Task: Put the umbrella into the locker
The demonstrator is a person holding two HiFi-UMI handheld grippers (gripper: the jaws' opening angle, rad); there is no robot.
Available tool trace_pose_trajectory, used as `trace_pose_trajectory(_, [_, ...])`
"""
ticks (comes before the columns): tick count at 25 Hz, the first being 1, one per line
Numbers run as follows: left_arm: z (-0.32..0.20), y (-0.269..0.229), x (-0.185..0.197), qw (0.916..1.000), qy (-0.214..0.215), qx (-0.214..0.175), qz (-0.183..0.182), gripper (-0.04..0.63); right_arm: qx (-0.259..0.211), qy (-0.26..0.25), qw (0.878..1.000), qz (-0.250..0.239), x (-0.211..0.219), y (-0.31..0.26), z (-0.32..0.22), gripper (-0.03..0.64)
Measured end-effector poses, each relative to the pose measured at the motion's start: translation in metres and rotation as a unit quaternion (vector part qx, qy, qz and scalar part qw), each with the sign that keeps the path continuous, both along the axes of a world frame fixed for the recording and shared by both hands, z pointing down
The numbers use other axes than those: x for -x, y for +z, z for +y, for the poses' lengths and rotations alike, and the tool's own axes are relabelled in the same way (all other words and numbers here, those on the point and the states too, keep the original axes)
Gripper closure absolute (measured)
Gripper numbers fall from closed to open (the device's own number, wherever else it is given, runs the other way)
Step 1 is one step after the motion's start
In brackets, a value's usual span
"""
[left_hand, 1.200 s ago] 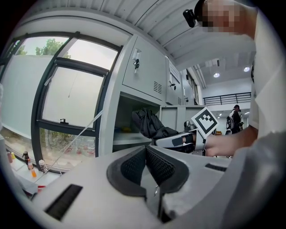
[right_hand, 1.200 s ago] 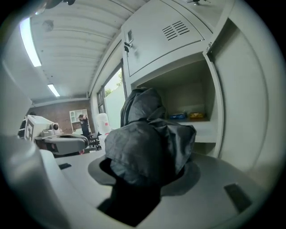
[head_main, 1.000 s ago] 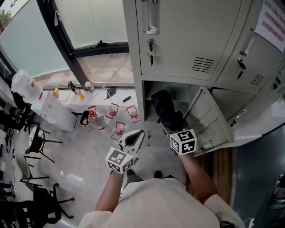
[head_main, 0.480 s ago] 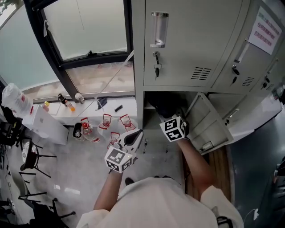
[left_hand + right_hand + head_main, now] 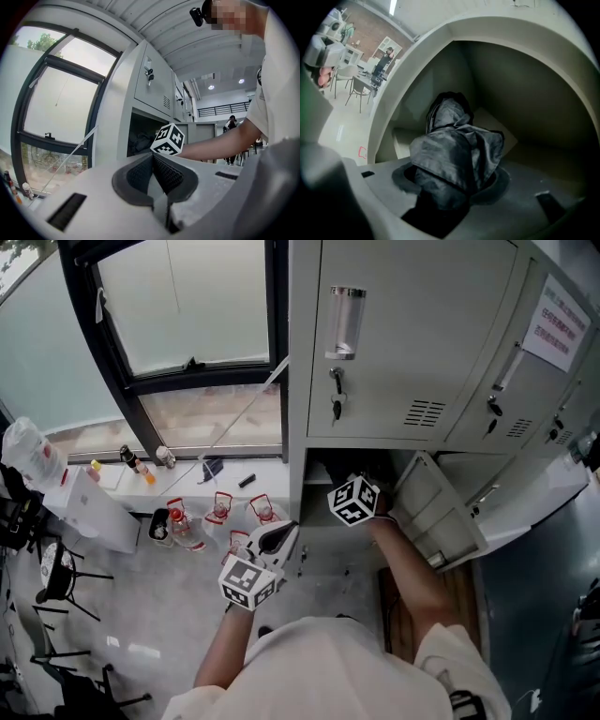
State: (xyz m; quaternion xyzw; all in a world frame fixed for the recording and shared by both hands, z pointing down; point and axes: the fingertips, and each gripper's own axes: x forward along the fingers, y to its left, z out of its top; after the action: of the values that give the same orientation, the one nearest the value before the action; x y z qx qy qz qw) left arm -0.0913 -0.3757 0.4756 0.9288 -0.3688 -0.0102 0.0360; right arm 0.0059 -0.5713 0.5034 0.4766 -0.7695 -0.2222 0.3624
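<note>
The folded black umbrella (image 5: 457, 150) sits between the jaws of my right gripper (image 5: 454, 183), which is shut on it. In the right gripper view the umbrella's far end points into the open locker compartment (image 5: 520, 108), with the grey walls all round it. From the head view only the right gripper's marker cube (image 5: 354, 501) shows at the compartment's mouth (image 5: 323, 470); the jaws and umbrella are hidden in the dark interior. My left gripper (image 5: 279, 536) hangs lower left of the locker, shut and empty, with its pads (image 5: 164, 171) meeting.
The compartment's door (image 5: 441, 512) stands swung open to the right. A closed locker door with keys (image 5: 336, 405) is above. Several bottles (image 5: 183, 521) stand on the floor by the window (image 5: 187, 306). Chairs (image 5: 56, 577) are at far left.
My right gripper has moved up and forward into the compartment with the umbrella, rolling as it went; the umbrella no longer shows in the head view. The left gripper has shifted only slightly.
</note>
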Motion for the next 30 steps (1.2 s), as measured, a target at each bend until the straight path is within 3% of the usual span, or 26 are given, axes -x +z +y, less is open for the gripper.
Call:
trace_pose_trajectory(5, [-0.003,0.001,0.008,0.9999,-0.012,0.003,-0.002,0.591,0.011,-0.010,0.998,0.054,0.003,0.015,-0.021,0.360])
trace_pose_trajectory(9, [-0.004,0.004,0.014,0.9997,-0.024,0.009,0.000,0.591,0.032,-0.012,0.998,0.059,0.005,0.026,-0.028,0.354])
trace_pose_trajectory(12, [-0.003,0.006,0.013,0.9997,-0.024,0.011,-0.002,0.591,0.042,-0.011,0.997,0.066,0.006,0.031,-0.031,0.309])
trace_pose_trajectory(21, [0.002,0.012,0.007,0.9997,-0.011,0.020,-0.006,0.591,-0.001,0.022,0.998,0.062,-0.003,0.016,-0.017,0.308])
trace_pose_trajectory(27, [0.005,0.016,-0.004,0.9995,0.009,0.027,-0.011,0.591,-0.041,0.039,0.998,0.022,-0.008,-0.008,0.011,0.316])
trace_pose_trajectory(30, [0.008,0.018,-0.010,0.9993,0.021,0.029,-0.012,0.591,-0.026,0.053,0.997,-0.048,-0.015,-0.014,0.034,0.339])
